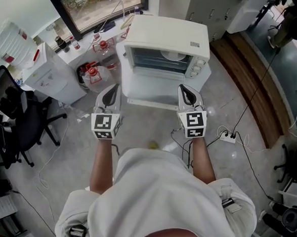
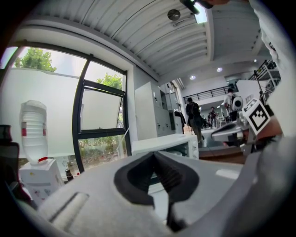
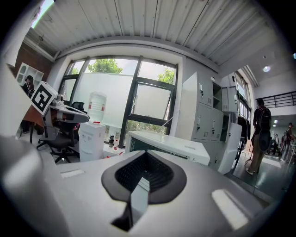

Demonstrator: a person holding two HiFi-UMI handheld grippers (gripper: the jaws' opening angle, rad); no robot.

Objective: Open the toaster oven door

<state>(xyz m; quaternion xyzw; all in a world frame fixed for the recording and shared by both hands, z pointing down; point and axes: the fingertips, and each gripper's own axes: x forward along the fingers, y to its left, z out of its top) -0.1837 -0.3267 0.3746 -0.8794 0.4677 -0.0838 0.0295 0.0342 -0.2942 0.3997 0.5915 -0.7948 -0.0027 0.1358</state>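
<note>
Your left gripper (image 1: 115,87) and right gripper (image 1: 184,86) both have their jaws pressed together with nothing between them. They sit near the front corners of the toaster oven (image 1: 165,35), which stands straight ahead of you.

A pale, glossy panel, seemingly the door (image 1: 151,90), lies flat in front of the oven's mouth, and the rack shows behind it. It therefore appears to be already down, though the steep angle leaves some doubt.

- Check that the panel rests fully lowered.
- If it has to travel further, press down on its front edge, evenly and near the middle.
- Keep both grippers clear of the control knobs (image 1: 198,66).

No brand or label on the oven is legible. The water bottle (image 1: 11,41) carries a red band, which is unreadable.
</note>
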